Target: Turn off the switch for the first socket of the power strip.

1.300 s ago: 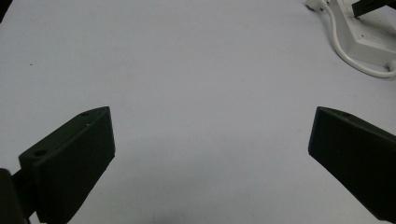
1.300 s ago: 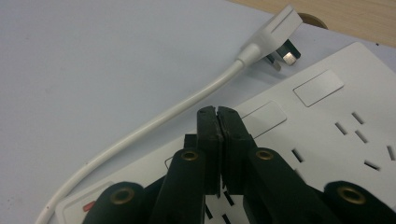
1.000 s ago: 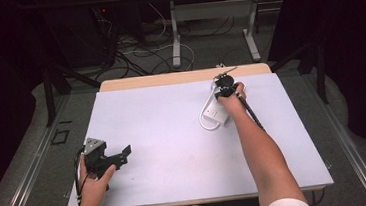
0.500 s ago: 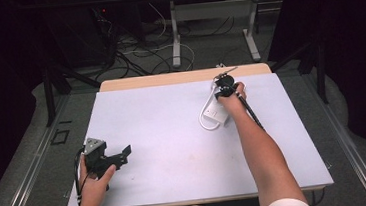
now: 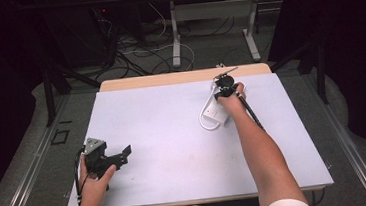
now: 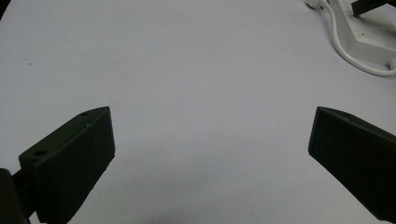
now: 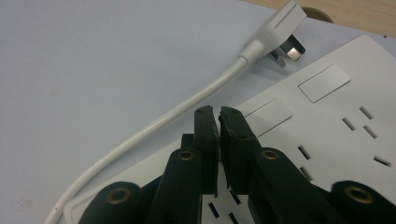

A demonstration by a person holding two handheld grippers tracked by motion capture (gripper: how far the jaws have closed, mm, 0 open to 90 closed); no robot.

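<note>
A white power strip (image 5: 214, 113) lies flat at the far right of the white table top, its cable (image 5: 204, 123) looping off its left side. In the right gripper view the strip (image 7: 327, 126) has several slots, the cable (image 7: 177, 112) runs along its edge, and the white plug (image 7: 280, 28) lies at its far end. My right gripper (image 7: 218, 112) is shut with nothing between its jaws, tips just over the strip's near edge; in the high view my right gripper (image 5: 222, 92) sits over the strip's far end. My left gripper (image 5: 124, 155) rests near the front left corner, and in its own view the left gripper (image 6: 212, 110) is open and empty.
The white table top (image 5: 162, 115) has a bare wooden strip (image 5: 169, 79) along its far edge. The power strip (image 6: 369, 39) shows at the top right of the left gripper view. Beyond the table are a desk frame (image 5: 175, 38) and loose floor cables (image 5: 136, 52).
</note>
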